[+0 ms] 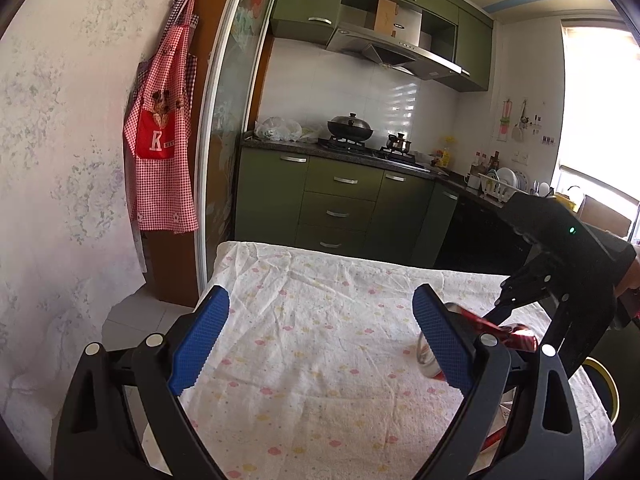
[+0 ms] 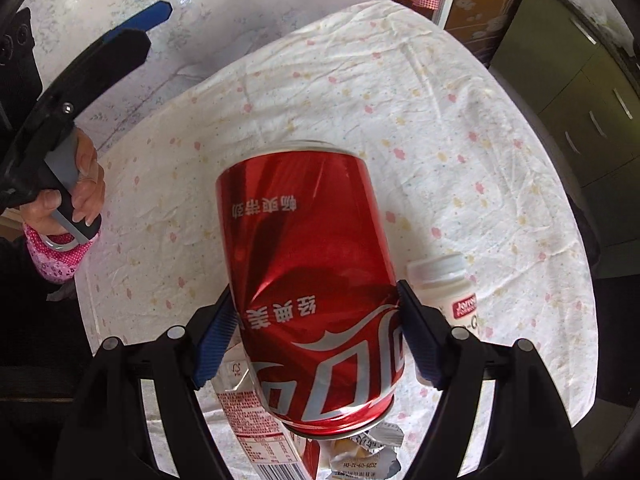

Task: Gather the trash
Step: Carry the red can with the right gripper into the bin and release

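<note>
My right gripper [image 2: 316,340] is shut on a dented red cola can [image 2: 308,272] and holds it above the table [image 2: 400,92]; the can also shows in the left wrist view [image 1: 504,332]. Under the can lie a red and white carton [image 2: 248,428], a crumpled wrapper [image 2: 368,456] and a white bottle [image 2: 448,284] on its side. My left gripper [image 1: 320,340] is open and empty over the table's near half. A clear bottle [image 1: 425,356] shows partly behind its right finger [image 1: 440,344].
The table [image 1: 320,380] has a white spotted cloth. A green kitchen counter [image 1: 340,192] with a stove stands behind it. A red checked apron [image 1: 160,140] hangs on the left wall. A yellow-rimmed bin [image 1: 604,384] shows at the table's right edge.
</note>
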{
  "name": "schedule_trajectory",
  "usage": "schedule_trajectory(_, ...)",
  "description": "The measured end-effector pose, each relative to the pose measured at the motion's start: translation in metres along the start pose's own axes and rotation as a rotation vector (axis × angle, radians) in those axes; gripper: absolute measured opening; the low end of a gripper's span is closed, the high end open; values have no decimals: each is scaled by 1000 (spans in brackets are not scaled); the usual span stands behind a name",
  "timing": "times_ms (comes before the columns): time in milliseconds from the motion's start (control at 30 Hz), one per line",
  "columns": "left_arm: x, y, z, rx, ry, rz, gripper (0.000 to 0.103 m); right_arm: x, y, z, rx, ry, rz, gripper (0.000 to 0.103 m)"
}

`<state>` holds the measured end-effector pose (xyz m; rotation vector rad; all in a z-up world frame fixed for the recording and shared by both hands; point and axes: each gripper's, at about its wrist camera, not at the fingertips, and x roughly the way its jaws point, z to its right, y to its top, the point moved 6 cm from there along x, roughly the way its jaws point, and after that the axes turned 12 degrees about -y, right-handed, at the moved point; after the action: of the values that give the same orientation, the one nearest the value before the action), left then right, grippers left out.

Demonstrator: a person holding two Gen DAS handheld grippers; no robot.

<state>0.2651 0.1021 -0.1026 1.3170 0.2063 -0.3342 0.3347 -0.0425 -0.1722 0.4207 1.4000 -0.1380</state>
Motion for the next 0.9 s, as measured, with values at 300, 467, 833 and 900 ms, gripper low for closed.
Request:
schedule_trajectory(300,6,-5,10,35,-16,-24,92,-65,-93,29,185,-92,56,72)
schedule_trajectory(467,10,-7,18,65,-28,-37,92,-81,-209,71,424,-190,-12,72)
schedule_trajectory(833,19,-11,28,100,-45,-62,92,-26,-422,123,851,-318,-297,72)
schedule_trajectory(900,20,-12,32,111,-61,-67,92,-15,-434,129,885,-338,-321,72)
